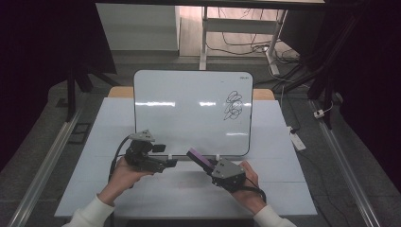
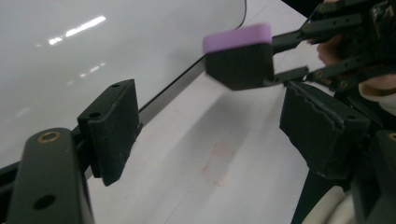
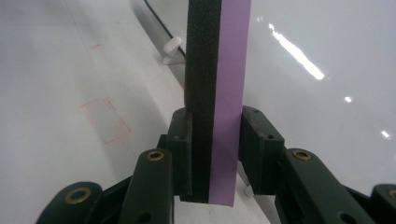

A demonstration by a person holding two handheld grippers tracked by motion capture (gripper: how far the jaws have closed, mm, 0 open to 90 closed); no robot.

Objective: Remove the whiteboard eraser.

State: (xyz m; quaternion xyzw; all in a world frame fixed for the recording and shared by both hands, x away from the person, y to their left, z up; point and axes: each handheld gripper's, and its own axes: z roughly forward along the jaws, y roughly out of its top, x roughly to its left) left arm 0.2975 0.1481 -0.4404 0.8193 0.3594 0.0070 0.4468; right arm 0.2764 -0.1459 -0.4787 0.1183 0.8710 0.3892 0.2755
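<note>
A whiteboard point(image 1: 189, 113) stands on the white table point(image 1: 113, 123), with a black scribble point(image 1: 233, 105) near its upper right. My right gripper point(image 1: 210, 166) is shut on an eraser point(image 1: 198, 157) with a purple back and black felt, just in front of the board's lower edge. In the right gripper view the eraser point(image 3: 217, 70) stands upright between the pads of that gripper point(image 3: 217, 140), beside the board's face point(image 3: 317, 46). My left gripper point(image 1: 172, 162) stands open and empty at the eraser's left. Seen from the left gripper point(image 2: 215, 126), the eraser point(image 2: 238, 56) hangs ahead beside the board point(image 2: 93, 46).
A faint red rectangle point(image 2: 218, 164) is drawn on the table in front of the board. Small white feet point(image 3: 172, 46) prop up the board's lower edge. On the floor to the right lie a power strip point(image 1: 298, 139) and cables. Desk legs point(image 1: 204, 38) stand behind the table.
</note>
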